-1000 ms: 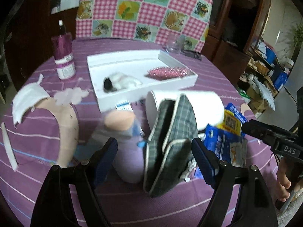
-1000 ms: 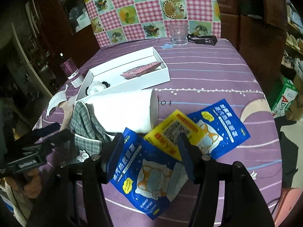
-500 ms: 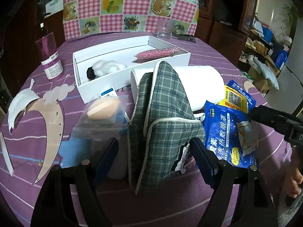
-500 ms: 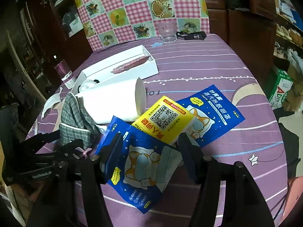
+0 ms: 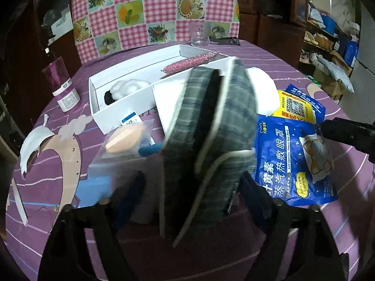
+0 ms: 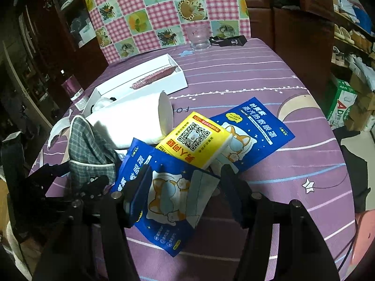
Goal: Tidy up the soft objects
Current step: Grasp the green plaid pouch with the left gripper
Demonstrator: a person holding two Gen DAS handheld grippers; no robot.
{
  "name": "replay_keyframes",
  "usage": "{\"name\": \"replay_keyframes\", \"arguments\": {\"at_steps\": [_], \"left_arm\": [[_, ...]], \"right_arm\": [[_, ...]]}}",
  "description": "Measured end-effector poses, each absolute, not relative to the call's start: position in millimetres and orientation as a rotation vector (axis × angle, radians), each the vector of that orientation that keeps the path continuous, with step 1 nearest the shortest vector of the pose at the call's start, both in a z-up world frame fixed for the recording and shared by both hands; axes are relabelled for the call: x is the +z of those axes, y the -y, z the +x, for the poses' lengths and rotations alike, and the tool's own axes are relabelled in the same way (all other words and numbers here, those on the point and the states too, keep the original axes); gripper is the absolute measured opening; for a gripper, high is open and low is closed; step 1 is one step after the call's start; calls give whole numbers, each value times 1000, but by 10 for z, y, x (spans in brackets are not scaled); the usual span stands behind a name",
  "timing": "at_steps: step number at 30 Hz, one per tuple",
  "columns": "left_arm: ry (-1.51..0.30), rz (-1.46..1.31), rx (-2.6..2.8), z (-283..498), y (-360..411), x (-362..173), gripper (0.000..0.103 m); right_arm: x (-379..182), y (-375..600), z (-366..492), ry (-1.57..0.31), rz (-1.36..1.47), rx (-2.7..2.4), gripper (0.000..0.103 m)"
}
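Grey plaid fabric, a soft pouch [image 5: 208,145], stands blurred between the left gripper's [image 5: 191,188] parted jaws, its lower edge near the right-hand fingertip, on the purple counter [image 5: 234,253]. Only the left wrist view shows the peach sponge pack [image 5: 124,138] ahead of the left jaw. The right wrist view shows the right gripper [image 6: 185,178] with jaws apart around a blue eye-mask packet [image 6: 164,201], with a yellow tissue pack [image 6: 194,138] just beyond and a paper roll [image 6: 136,119] further left.
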State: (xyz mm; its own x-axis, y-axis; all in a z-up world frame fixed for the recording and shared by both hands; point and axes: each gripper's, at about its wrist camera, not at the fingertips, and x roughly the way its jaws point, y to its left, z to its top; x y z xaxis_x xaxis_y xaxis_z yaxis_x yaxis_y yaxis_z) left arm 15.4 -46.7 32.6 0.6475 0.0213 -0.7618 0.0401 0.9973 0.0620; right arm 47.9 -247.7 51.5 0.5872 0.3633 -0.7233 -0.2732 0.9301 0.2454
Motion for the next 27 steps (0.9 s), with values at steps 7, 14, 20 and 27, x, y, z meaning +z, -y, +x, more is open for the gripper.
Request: {"name": "replay_keyframes", "arguments": {"at_steps": [7, 14, 20, 27], "left_arm": [[-830, 7, -9, 120, 336, 395, 43], [-780, -37, -39, 13, 304, 470, 43], [-718, -103, -53, -66, 209, 580, 43], [-701, -91, -121, -116, 296, 603, 43]], "right_arm": [[473, 2489, 497, -883, 101, 342, 62], [494, 2515, 482, -864, 108, 332, 62], [497, 2518, 470, -868, 103, 331, 62], [512, 2537, 440, -849, 113, 343, 62]]}}
